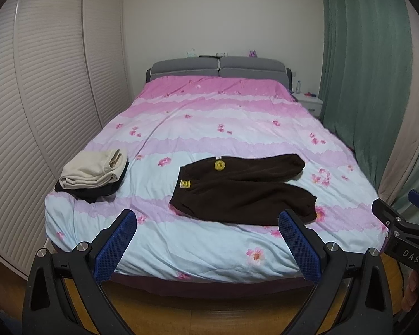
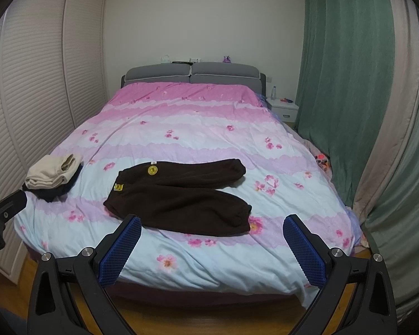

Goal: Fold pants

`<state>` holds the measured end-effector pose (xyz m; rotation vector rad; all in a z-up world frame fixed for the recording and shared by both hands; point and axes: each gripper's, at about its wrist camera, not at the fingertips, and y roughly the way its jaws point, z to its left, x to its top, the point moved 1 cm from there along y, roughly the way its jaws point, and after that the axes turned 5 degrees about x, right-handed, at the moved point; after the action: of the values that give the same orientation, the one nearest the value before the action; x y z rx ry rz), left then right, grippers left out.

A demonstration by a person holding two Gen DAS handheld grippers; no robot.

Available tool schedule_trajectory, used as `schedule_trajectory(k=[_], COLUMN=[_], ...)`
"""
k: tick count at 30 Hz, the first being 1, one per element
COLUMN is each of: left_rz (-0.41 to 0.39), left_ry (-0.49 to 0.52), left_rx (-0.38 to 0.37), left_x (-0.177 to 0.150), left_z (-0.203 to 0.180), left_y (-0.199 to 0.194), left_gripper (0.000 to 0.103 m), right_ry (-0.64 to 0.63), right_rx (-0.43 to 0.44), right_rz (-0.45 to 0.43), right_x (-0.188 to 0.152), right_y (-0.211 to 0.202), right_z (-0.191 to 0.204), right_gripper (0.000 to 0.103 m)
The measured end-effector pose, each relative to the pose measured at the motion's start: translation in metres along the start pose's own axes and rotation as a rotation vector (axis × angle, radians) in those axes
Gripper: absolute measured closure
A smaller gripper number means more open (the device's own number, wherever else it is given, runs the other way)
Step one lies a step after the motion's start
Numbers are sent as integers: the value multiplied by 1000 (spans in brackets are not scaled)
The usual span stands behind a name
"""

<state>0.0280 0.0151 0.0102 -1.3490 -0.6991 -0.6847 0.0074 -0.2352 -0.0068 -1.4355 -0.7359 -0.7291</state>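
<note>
My left tool (image 1: 206, 223) and right tool (image 2: 212, 230) hover spread apart and empty before the bed (image 1: 181, 251), where dark pants (image 1: 243, 189) lie flat; I should grip waistband and cuffs evenly.

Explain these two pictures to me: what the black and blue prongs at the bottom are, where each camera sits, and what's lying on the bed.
No robot here: a person holds a two-fingered grasping tool in each hand, each with a camera looking along its fingers. One picture is from the left tool, the other from the right tool. Both are open, held above the foot of the bed, and hold nothing. On the flowered cover lie dark brown pants, spread flat with legs pointing right, and to their left a stack of folded clothes, cream on top.
</note>
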Motion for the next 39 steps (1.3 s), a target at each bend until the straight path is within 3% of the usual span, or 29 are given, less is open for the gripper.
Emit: schedule_trajectory(k=[9, 14, 19, 22, 30, 39], left_rz=[112, 150, 211, 261, 386, 494], left_ry=[-49, -67, -84, -45, -3, -22], left_rx=[103, 103, 44, 25, -28, -28], left_x=[-28, -31, -30, -27, -40, -74], left_z=[15, 32, 45, 44, 33, 20], left_y=[73, 133, 219, 271, 380, 470], left_gripper=[0, 0, 0, 1, 1, 5], right_ry=[-26, -28, -32, -29, 98, 185], right_rx=[39, 45, 36, 2, -58, -100], right_rz=[31, 121, 191, 226, 338, 434], right_x=[-18, -29, -31, -28, -42, -85], right_y=[63, 127, 191, 233, 332, 421], right_z=[-5, 4, 23, 36, 44, 30], right_gripper=[0, 0, 0, 1, 1, 5])
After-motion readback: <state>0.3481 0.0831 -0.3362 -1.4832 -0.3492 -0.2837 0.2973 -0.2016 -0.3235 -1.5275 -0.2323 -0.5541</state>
